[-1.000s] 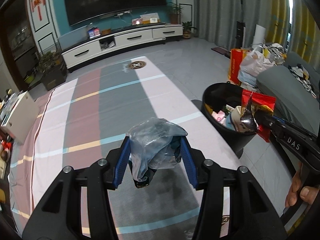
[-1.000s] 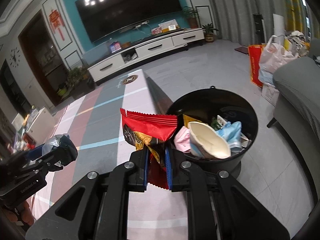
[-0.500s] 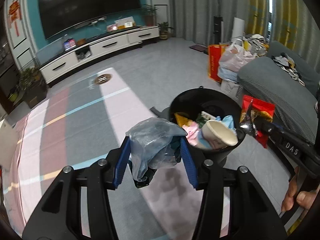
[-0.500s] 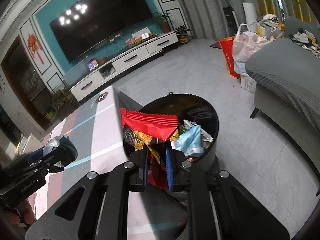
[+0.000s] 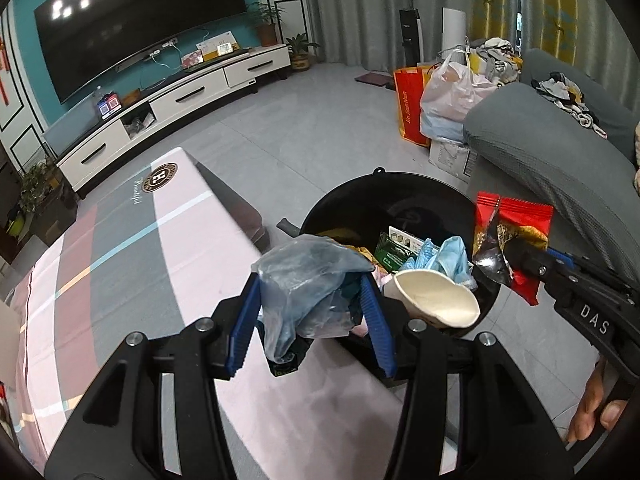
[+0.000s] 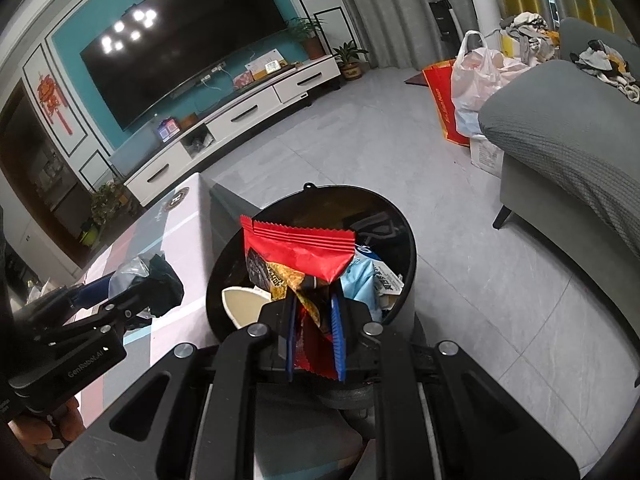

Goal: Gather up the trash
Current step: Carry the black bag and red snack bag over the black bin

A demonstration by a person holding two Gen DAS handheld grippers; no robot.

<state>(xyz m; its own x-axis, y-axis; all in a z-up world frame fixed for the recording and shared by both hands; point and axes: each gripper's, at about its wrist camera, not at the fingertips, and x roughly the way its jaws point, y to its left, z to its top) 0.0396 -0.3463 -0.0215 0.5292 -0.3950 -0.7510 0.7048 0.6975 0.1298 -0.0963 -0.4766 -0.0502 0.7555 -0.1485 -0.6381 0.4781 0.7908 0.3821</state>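
The left hand-held gripper (image 5: 310, 304) fills the lower middle of its frame, its blue pads clamped on a crumpled clear plastic bag (image 5: 308, 280) beside the bin's near rim. The right hand-held gripper (image 6: 314, 332) pinches a red snack wrapper (image 6: 300, 248) narrowly, over the black trash bin (image 6: 394, 224) at frame centre. Inside the bin lie a paper cup (image 5: 432, 300) and blue wrappers (image 5: 450, 258).

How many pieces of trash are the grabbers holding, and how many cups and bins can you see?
Held trash: 2, a plastic bag in the left gripper and a red wrapper in the right gripper
Paper cups: 1
Bins: 1
Total: 4
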